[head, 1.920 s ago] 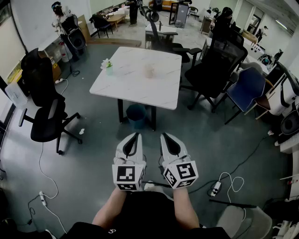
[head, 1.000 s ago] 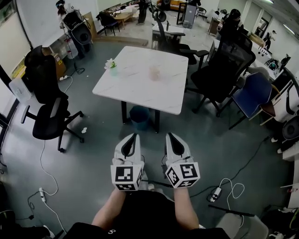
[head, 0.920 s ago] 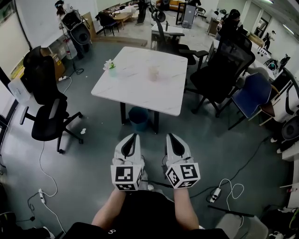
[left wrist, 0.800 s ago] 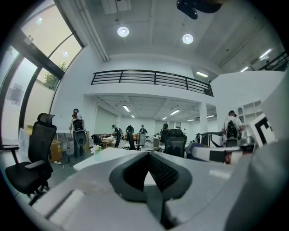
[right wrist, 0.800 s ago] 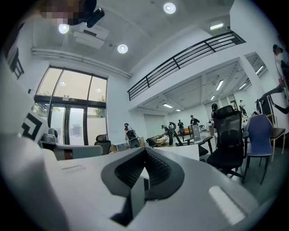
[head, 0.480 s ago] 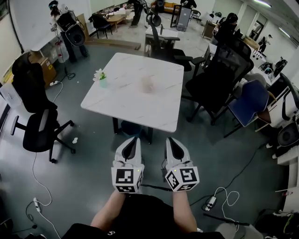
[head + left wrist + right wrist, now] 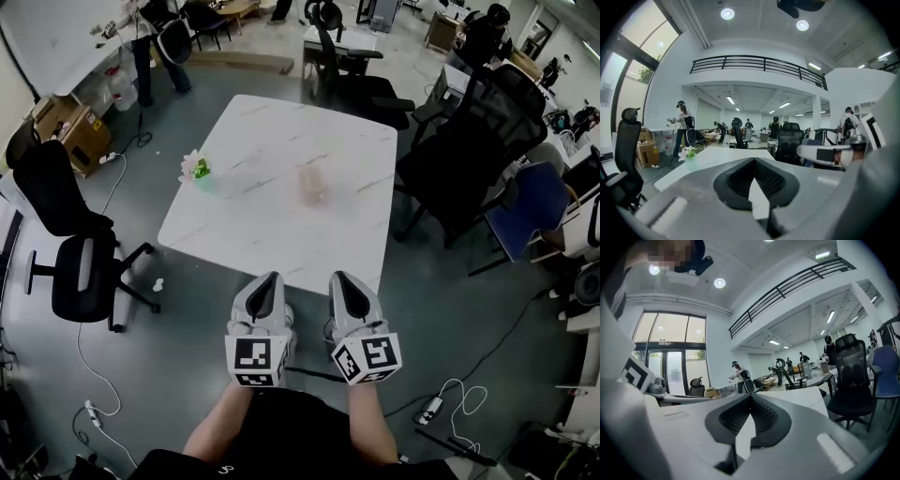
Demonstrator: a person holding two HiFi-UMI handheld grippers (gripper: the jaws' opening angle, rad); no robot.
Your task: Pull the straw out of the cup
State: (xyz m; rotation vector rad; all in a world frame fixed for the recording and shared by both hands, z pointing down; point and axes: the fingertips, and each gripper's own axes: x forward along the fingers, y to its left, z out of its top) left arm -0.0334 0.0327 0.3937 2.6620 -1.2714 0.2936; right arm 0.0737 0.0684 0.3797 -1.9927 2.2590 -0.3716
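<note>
The left gripper (image 7: 269, 278) has its jaws pressed together, tips meeting, with nothing between them. The right gripper (image 7: 340, 278) is the same, closed and empty. The two are held side by side close to the person's body and point at the table (image 7: 234, 234). In the head view their tips show against its near edge, and they touch nothing.

The cup (image 7: 312, 186) stands on the table a little right of its middle, well apart from both grippers. It is pale and blurred, and the straw cannot be made out.

A small flower pot (image 7: 197, 169) stands by the table's left edge. A black chair (image 7: 82, 281) is on the floor to the left of the table. A blue chair (image 7: 531, 201) is off to the right, and a box (image 7: 67, 131) lies far left.
</note>
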